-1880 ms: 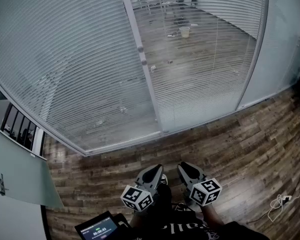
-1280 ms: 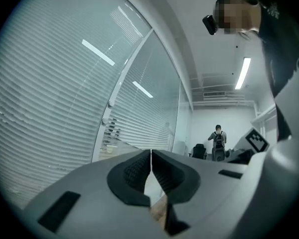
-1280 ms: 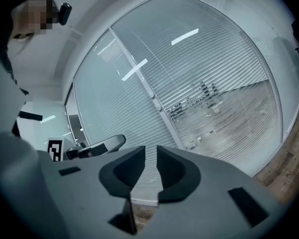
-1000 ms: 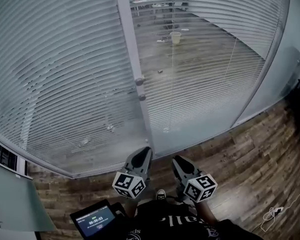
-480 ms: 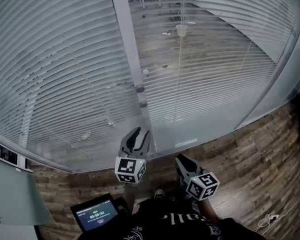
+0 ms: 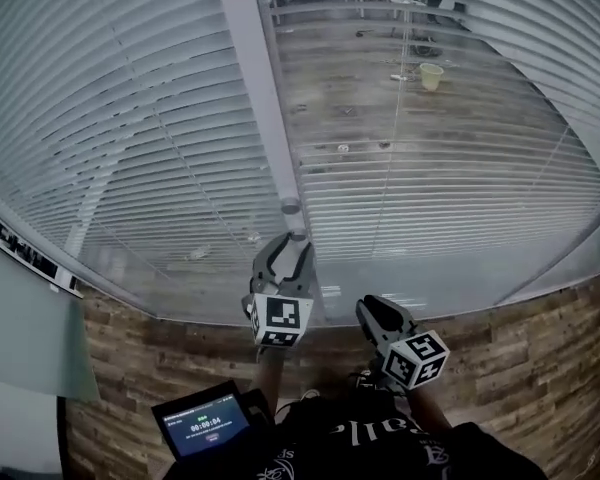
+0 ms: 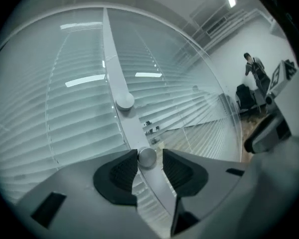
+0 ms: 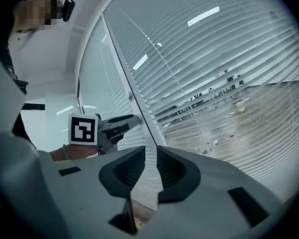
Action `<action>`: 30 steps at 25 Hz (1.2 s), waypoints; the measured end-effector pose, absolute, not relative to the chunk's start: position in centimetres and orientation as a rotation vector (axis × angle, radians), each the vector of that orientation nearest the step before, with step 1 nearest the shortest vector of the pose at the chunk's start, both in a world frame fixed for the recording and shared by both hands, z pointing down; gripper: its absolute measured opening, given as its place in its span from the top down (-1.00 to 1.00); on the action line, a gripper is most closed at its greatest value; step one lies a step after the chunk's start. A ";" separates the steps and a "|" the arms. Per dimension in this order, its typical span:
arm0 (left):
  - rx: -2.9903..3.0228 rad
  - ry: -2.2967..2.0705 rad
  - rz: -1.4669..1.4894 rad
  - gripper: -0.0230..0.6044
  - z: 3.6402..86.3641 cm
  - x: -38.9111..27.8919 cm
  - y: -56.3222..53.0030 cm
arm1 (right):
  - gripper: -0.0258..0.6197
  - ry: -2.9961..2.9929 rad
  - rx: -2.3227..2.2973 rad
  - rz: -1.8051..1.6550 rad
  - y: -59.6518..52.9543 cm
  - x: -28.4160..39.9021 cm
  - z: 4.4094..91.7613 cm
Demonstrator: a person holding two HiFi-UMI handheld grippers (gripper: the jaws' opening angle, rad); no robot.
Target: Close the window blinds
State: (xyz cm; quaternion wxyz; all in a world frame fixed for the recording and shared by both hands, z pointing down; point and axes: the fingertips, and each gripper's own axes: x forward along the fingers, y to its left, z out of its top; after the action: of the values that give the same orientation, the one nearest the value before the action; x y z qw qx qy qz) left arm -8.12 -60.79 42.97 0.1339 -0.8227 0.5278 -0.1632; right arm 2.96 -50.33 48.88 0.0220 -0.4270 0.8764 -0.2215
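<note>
The left gripper (image 6: 290,242) is nearer. Its jaws have just been opening wide and flank the lower knob (image 7: 147,157) on the upright frame post (image 6: 265,88) at 12 o'clock, pads not pressing. The blinds (image 6: 460,168) stand open-slatted. The right gripper (image 6: 376,310), at 4 o'clock, has narrowly parted, empty jaws.

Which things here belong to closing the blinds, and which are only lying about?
For the job:
- the window blinds
- the lower knob on the frame post
- the left gripper, whose jaws have just been opening, that knob between them

Lying about:
- the pale cup and small litter beyond the blinds
- the timer screen
</note>
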 end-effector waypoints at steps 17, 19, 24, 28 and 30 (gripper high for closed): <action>-2.784 1.872 2.369 0.52 42.0 -8.3 -62.6 | 0.66 2.862 -1.010 -0.786 -53.3 3.7 49.8; -2.815 1.972 2.035 0.52 41.6 -8.4 -62.5 | 0.66 2.867 -1.010 -0.785 -53.2 4.1 49.6; -2.383 2.036 -0.049 0.48 41.4 -8.5 -61.7 | 0.66 2.874 -1.010 -0.794 -53.4 4.5 50.1; -1.886 1.639 -0.801 0.46 40.7 -6.9 -61.2 | 0.66 2.880 -1.015 -0.794 -52.6 5.5 50.5; -1.810 1.522 -0.905 0.48 40.8 -5.8 -60.9 | 0.66 2.880 -1.016 -0.796 -52.1 6.2 50.5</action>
State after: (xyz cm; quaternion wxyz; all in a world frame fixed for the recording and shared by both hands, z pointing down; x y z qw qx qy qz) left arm -5.80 -60.90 40.81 0.3001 -0.6819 0.5733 -0.3409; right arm 6.22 -52.13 50.51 -0.0072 -0.3221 0.9125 -0.2521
